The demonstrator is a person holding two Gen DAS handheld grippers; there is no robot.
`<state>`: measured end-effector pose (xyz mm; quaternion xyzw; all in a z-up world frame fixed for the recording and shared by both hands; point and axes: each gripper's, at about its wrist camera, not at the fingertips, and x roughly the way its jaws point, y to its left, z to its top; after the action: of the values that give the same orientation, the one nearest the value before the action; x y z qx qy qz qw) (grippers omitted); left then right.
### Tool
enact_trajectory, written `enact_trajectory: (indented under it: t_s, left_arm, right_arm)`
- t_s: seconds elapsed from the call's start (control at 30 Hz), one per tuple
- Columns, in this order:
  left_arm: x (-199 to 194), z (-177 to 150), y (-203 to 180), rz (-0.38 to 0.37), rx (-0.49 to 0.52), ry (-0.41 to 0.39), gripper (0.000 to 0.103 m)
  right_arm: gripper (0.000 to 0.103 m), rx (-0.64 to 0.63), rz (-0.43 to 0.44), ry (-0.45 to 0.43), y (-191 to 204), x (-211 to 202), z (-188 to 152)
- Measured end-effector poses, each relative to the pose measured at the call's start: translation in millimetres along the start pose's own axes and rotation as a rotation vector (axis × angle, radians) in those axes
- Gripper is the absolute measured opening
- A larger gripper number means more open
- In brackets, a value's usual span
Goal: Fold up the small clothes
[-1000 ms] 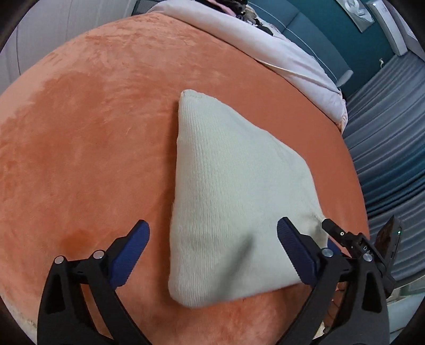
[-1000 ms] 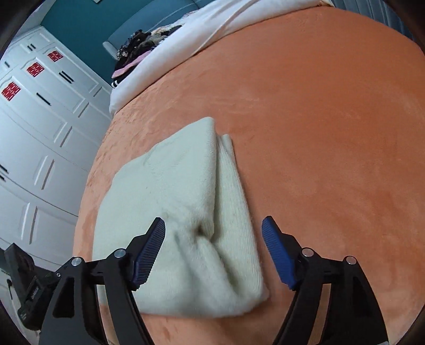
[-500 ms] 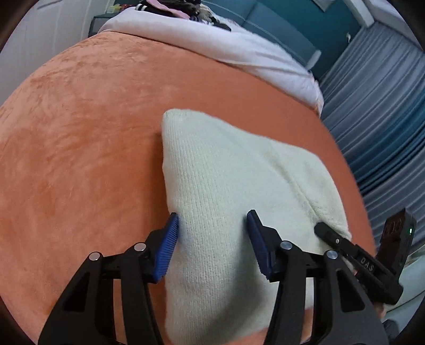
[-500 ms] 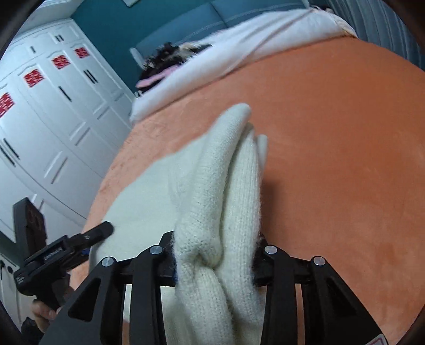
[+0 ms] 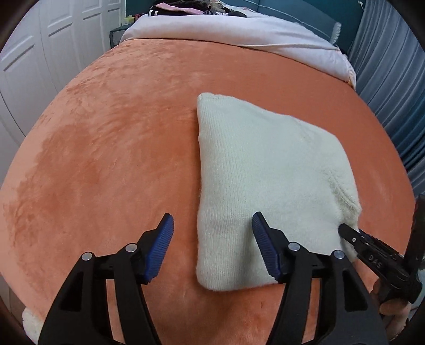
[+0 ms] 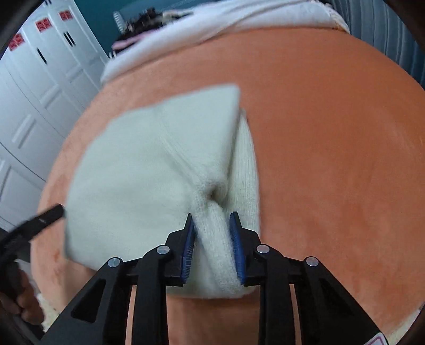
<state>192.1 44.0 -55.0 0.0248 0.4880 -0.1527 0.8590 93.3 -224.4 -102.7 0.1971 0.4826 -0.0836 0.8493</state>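
Observation:
A folded cream knit garment [image 5: 265,172] lies on the orange plush blanket [image 5: 106,146]. My left gripper [image 5: 212,233] is open and empty; its jaws straddle the garment's near left edge. In the right wrist view the garment [image 6: 148,159] is blurred, and my right gripper [image 6: 212,233] is shut on a bunched fold at its near right corner. The right gripper also shows in the left wrist view [image 5: 353,236], at the garment's right corner. The left gripper's black tip shows at the left edge of the right wrist view [image 6: 45,219].
A white duvet [image 5: 239,34] with a pile of dark and pink clothes [image 5: 186,6] lies at the far end of the bed. White wardrobe doors [image 6: 32,87] stand to the left, blue-grey curtains [image 5: 393,79] to the right.
My left gripper has drawn back and opened wider, straddling the garment's edge. My right gripper stays shut on the bunched fold, and the garment lies flatter than before.

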Motion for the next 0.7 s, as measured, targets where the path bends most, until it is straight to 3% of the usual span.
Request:
enact_trajectory:
  t_s: [0.1, 0.2, 0.27, 0.33, 0.63, 0.7]
  left_arm:
    - [-3.3, -7.5, -4.3, 0.03, 0.02, 0.012, 0.06]
    - [-5.5, -14.8, -9.0, 0.053, 0.046, 0.018, 0.06]
    - [-6.2, -18.0, -13.7, 0.067, 0.057, 0.023, 0.06]
    - [-9.7, -23.4, -18.4, 0.07, 0.066, 0.025, 0.06]
    - [-28.7, -47.4, -27.0, 0.091, 0.076, 0.02, 0.065]
    - [-32.7, -52.8, -30.1, 0.106, 0.085, 0.012, 0.07]
  right_arm:
    - [0.015, 0.02, 0.028, -0.06, 7.9, -33.0, 6.1]
    - [0.016, -0.034, 0.016, -0.111, 18.4, -55.9, 6.3]
    - [0.018, -0.045, -0.028, -0.052, 12.1, -38.2, 0.0]
    - [0.018, -0.021, -0.055, 0.062, -2.0, -6.6, -7.5]
    - [0.025, -0.047, -0.015, -0.148, 33.7, -95.8, -30.9]
    - [0.037, -0.04, -0.031, -0.164, 33.0, -104.5, -45.0]
